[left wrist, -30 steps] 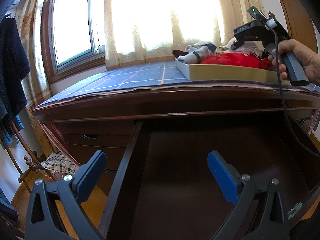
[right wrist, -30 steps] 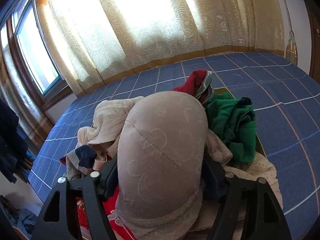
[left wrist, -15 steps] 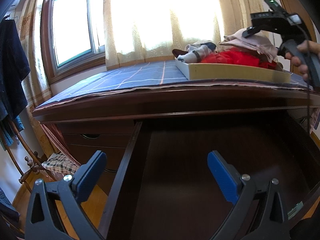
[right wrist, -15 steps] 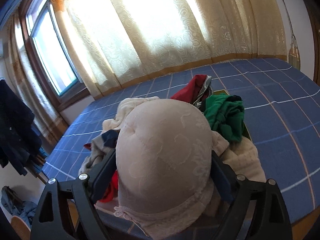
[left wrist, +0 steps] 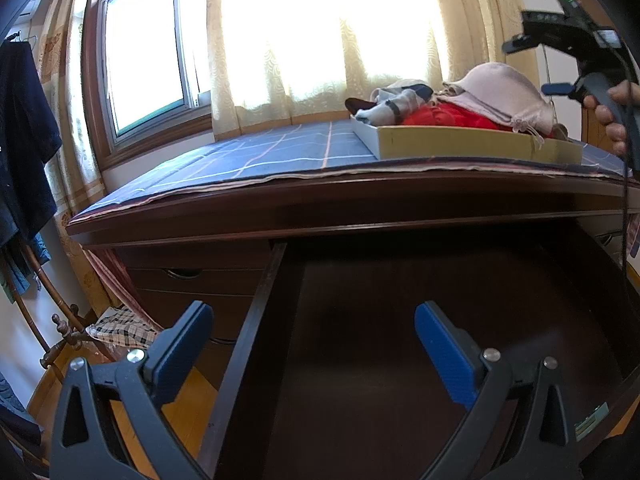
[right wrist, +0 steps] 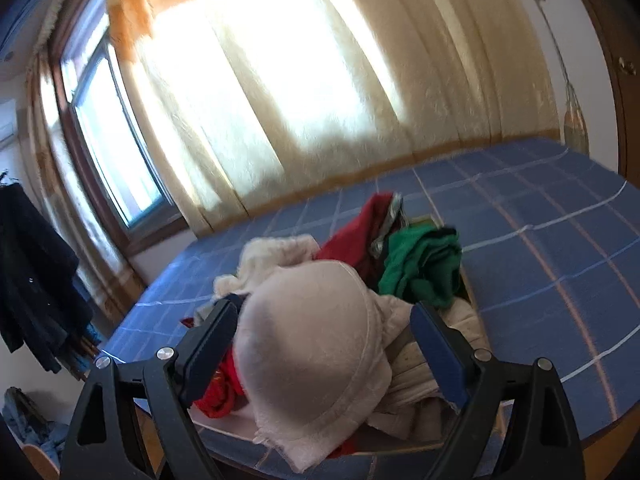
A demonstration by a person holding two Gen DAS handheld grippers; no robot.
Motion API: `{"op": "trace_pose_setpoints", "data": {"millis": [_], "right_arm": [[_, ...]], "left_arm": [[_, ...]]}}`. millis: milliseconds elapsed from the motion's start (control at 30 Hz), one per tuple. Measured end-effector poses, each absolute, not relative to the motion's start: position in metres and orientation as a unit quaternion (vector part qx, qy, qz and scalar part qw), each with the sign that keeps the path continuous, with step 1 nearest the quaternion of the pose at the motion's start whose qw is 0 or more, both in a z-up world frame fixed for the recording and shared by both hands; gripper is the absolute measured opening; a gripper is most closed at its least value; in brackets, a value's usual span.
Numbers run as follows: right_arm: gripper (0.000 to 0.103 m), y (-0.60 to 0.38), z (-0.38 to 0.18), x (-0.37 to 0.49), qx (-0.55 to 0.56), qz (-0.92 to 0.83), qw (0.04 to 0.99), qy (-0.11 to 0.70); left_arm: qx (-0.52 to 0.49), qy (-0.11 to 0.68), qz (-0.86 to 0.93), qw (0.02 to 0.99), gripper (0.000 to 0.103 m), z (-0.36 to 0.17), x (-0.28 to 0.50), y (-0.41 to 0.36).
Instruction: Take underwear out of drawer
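Note:
My left gripper (left wrist: 312,316) stands open above the pulled-out dark wooden drawer (left wrist: 260,320); what shows of its bottom is bare. On the blue checked top sits a shallow cardboard tray (left wrist: 460,142) piled with underwear. A pale beige bra (right wrist: 312,320) lies on top of it, also visible in the left wrist view (left wrist: 500,88). Red (left wrist: 452,114) and green (right wrist: 420,268) garments lie under and beside it. My right gripper (right wrist: 324,310) has just been opening. It now stands open, with the bra in front of its pads untouched. A hand (left wrist: 612,120) holds it up right of the pile.
The blue checked cover (right wrist: 540,232) spreads wide to the right of the tray. Cream curtains (right wrist: 320,100) and a window (left wrist: 148,52) stand behind. Dark clothes (left wrist: 24,132) hang on a rack at the left. Closed drawers (left wrist: 188,280) sit left of the open one.
The right gripper's jaws widened off the beige bra and the gripper drew back and slightly up. The bra stays on the pile. The left gripper has not moved.

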State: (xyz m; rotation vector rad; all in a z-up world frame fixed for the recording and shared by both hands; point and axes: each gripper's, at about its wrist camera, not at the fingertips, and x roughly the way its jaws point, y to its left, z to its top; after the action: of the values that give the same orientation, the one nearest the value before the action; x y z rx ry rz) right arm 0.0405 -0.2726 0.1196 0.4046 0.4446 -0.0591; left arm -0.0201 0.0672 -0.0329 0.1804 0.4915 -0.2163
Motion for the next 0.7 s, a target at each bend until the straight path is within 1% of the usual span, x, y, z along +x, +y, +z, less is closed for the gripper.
{"op": "trace_pose_setpoints", "data": {"millis": [233,467,700], "right_arm": [[0.09,-0.252,0.123,-0.022,0.196,-0.03,0.963,0.183],[0.09,-0.224,0.097,-0.079,0.183,-0.048,0.958,0.215],[0.09,-0.213,0.073,-0.128,0.203,-0.061,0.95,0.23]], "left_arm": [[0.09,0.242,-0.105,0.96,0.103,-0.033,-0.02,0.067],[0.095,0.241,-0.1,0.961,0.103,-0.032,-0.021,0.065],[0.101,0.238,-0.093,0.962,0.103,-0.033,-0.021,0.063]]}}
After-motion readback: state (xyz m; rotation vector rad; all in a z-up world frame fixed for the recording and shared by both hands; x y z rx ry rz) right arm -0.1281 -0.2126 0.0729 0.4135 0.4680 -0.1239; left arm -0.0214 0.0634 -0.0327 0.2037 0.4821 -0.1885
